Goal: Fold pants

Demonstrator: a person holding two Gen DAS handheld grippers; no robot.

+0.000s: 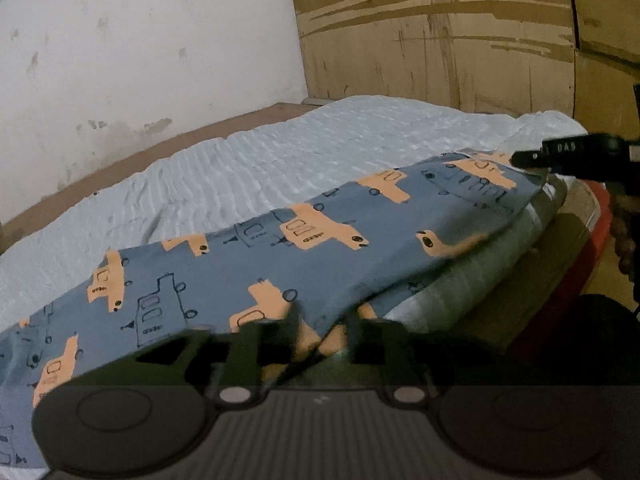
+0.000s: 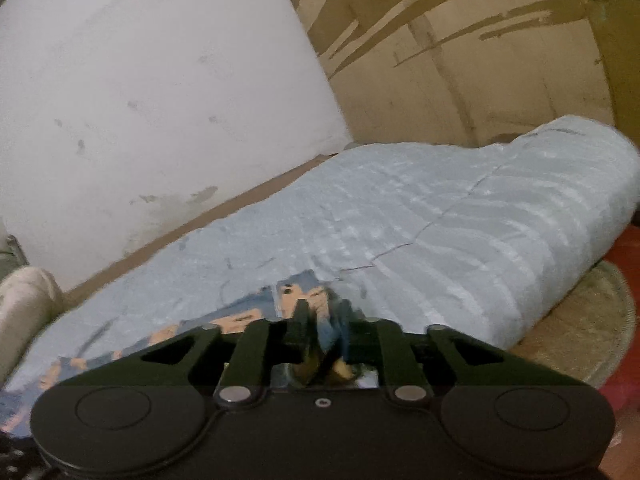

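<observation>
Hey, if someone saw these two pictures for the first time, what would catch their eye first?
Most likely the blue pants printed with orange vehicles, spread lengthwise over a pale blue quilt that fills the middle of both views. Next, the black left gripper at the pants' near edge, and the right gripper with printed cloth bunched between its fingers. Behind stand a stained white wall and scuffed cardboard.

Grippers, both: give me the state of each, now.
Left gripper: jaws apart, pants edge between them, no clamp visible.
Right gripper: pants fabric bunched between its jaws; grip cannot be told.
</observation>
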